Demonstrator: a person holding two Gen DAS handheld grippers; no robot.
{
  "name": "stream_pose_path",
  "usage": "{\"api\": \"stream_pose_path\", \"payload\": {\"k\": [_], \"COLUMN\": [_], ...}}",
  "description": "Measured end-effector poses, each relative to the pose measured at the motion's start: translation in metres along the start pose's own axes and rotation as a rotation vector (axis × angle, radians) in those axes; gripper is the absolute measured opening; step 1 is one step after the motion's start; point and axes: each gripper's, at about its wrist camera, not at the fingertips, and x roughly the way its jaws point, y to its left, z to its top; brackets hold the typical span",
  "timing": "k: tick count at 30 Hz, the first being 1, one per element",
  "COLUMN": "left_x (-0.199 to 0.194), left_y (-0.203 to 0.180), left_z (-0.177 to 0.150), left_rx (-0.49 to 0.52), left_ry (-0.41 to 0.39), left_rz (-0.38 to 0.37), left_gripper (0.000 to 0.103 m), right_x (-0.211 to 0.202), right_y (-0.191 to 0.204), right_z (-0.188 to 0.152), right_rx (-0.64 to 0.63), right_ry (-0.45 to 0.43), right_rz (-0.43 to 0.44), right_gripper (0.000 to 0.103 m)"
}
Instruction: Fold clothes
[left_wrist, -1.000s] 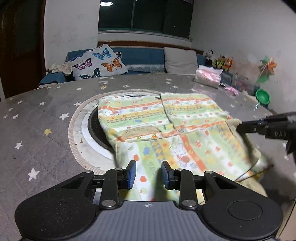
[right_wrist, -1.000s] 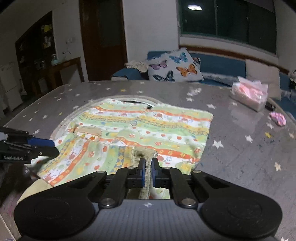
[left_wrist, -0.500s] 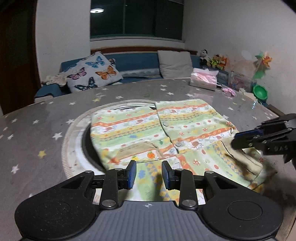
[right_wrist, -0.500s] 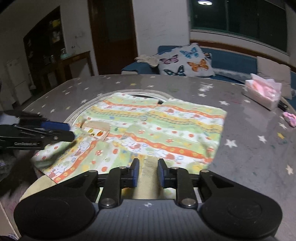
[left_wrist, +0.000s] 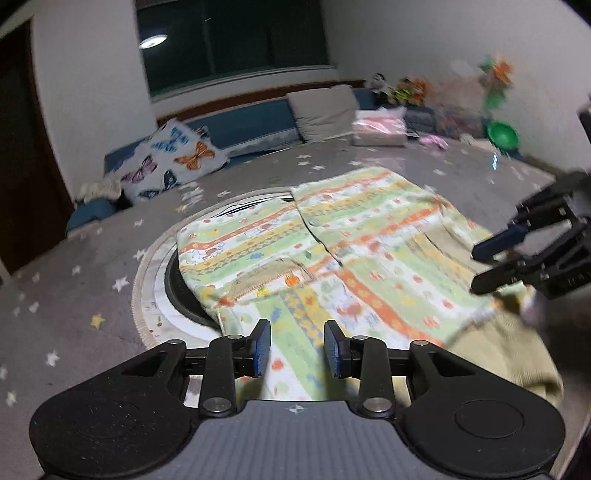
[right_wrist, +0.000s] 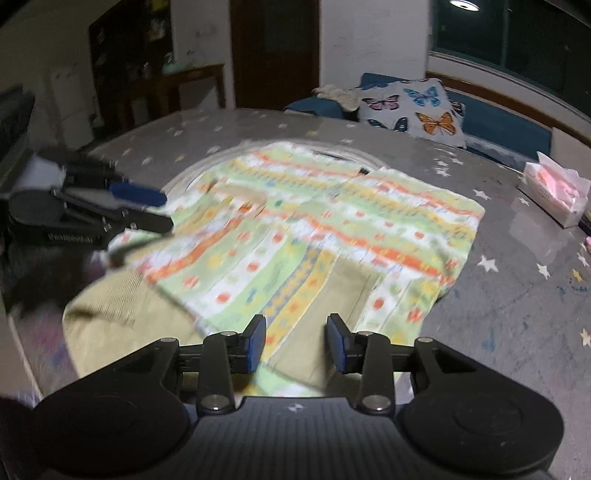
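A child's patterned garment (left_wrist: 332, 251) with green, orange and yellow stripes lies flat on the round grey star-print table (left_wrist: 74, 295). Its sleeves are folded over the body, and a plain yellow-green hem (left_wrist: 509, 354) lies at the near edge. It also shows in the right wrist view (right_wrist: 332, 236). My left gripper (left_wrist: 297, 349) is open and empty over the garment's near left part. My right gripper (right_wrist: 297, 339) is open and empty over its near right part. Each gripper shows in the other's view, the right one (left_wrist: 487, 266) and the left one (right_wrist: 151, 210), both open.
A pink tissue pack (right_wrist: 554, 192) sits on the table at the far right. A round glass turntable (left_wrist: 173, 288) lies under the garment. A blue sofa with a butterfly cushion (left_wrist: 173, 162) stands behind the table. Toys and a green bowl (left_wrist: 502, 134) lie by the wall.
My right gripper let go of the yellow-green cuff it was pinching and opened wide. Both grippers pulled back and rose from the garment. The folded sleeve now lies flat.
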Motion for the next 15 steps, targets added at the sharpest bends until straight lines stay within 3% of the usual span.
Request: {"api": "stream_pose_path", "payload": {"k": [5,11,15], "left_x": [-0.026,-0.037,-0.032], "left_y": [-0.015,-0.043,-0.062], "left_z": [-0.019,-0.036,-0.038], "left_rx": [0.156,0.322,0.377], "left_ry": [-0.009,-0.034,-0.072], "left_rz": [0.041,0.03,-0.014], "left_gripper": [0.05,0.055,0.055], "right_x": [-0.011,-0.013,-0.022], "right_y": [0.01,0.015,0.012], "right_z": [-0.003,-0.006,-0.007], "right_rx": [-0.039,-0.054,-0.05], "right_ry": [-0.013,-0.01,-0.012], "right_rz": [0.011,0.01,0.007], "right_gripper": [0.036,0.036,0.037]}}
